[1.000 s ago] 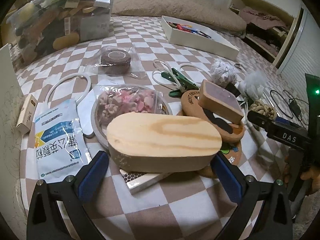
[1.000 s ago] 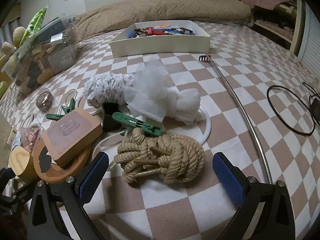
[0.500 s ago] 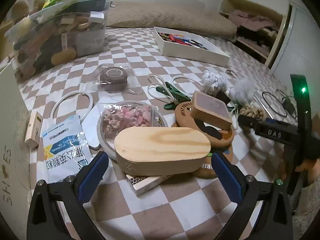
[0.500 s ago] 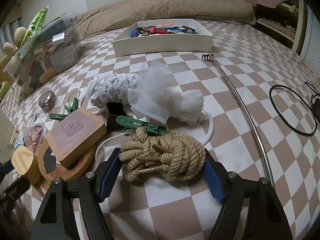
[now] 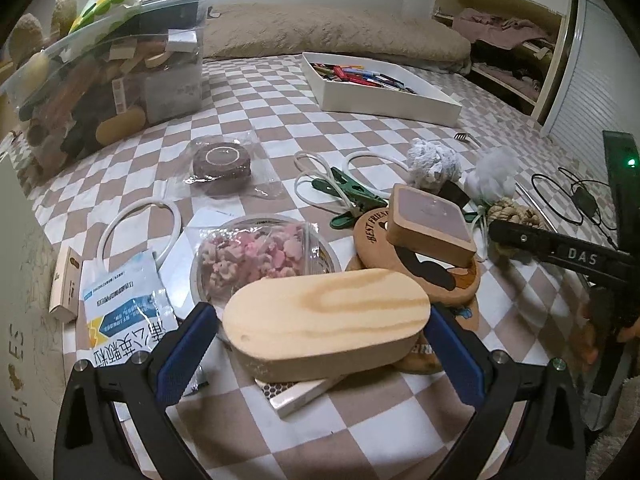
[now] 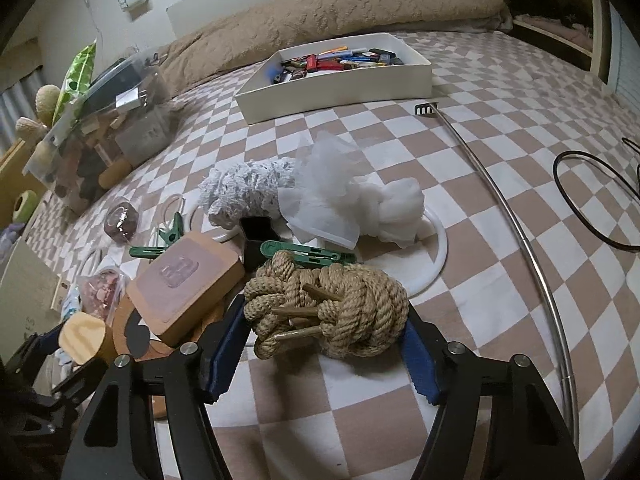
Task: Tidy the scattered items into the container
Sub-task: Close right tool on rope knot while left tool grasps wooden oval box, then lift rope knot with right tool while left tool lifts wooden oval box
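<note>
The left gripper was seen with its blue pads set at either end of an oval wooden block; whether the pads pressed on the block could not be told. The block was lying on a flat box, on a checked cover. Left of the left pad a blue-and-white packet was noted, and beyond the block a bag of pink pieces. Right of the block, round wooden coasters were recorded with a thick tan pad on top.

The right gripper was found clenched on a coil of rope, both pads touching its sides; the jaws had just been closing. Just left of the coil the same tan pad was seen. Directly ahead a green clip was noted, then white netting over a white ring. To the right a metal rod was lying on the cover.

The white tray, holding small coloured items, was placed well ahead of both grippers, apart from the scattered things.
</note>
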Available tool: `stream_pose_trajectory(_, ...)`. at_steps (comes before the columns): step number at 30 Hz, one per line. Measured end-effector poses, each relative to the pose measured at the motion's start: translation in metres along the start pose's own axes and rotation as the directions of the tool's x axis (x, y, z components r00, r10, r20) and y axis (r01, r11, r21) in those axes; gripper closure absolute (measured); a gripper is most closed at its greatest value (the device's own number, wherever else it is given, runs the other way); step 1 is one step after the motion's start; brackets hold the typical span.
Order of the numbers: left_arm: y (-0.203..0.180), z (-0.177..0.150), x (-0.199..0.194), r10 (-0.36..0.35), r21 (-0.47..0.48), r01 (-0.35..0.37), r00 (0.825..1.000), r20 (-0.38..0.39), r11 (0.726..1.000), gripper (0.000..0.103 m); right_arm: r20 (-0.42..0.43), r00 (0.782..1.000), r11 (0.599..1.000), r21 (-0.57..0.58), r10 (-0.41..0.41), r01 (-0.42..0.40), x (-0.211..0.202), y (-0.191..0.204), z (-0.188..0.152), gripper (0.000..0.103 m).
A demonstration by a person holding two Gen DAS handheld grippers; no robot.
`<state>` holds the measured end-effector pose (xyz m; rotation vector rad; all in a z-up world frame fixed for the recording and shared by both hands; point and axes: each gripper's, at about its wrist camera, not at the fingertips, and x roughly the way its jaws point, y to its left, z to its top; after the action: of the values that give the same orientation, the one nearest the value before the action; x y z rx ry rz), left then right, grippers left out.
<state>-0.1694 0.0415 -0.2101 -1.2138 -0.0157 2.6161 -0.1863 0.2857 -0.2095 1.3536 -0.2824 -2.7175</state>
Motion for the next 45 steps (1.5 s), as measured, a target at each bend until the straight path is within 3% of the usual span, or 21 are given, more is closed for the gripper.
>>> stream_pose_trajectory(11, 0.003, 0.0, 0.0, 0.016, -0.026, -0.017, 1.0, -0.017, 1.0, 0.0, 0.018, 1.0, 1.0, -0.008, 0.003, -0.003, -0.005, 0.003, 0.001, 0.032)
stream_pose_trajectory(14, 0.004, -0.001, -0.004, 0.013, -0.032, -0.013, 1.0, -0.007, 0.999, 0.009, 0.018, 1.0, 1.0, -0.009, 0.002, -0.001, -0.006, 0.003, 0.001, 0.032)
stream_pose_trajectory(19, 0.006, -0.001, -0.009, -0.015, -0.047, 0.015, 1.0, 0.0, 0.999, 0.009, 0.017, 1.0, 1.0, -0.005, 0.006, -0.006, -0.006, 0.002, 0.001, 0.032)
stream_pose_trajectory(31, 0.001, 0.004, -0.032, -0.004, -0.031, 0.006, 0.998, 0.064, 0.999, 0.009, 0.039, 0.999, 1.0, 0.002, 0.024, -0.024, -0.013, 0.001, 0.004, 0.032)
stream_pose_trajectory(45, 0.004, 0.012, -0.073, 0.018, -0.043, -0.012, 0.991, 0.133, 0.999, 0.009, 0.128, 0.987, 0.99, -0.113, 0.1, -0.086, -0.05, 0.035, 0.006, 0.032)
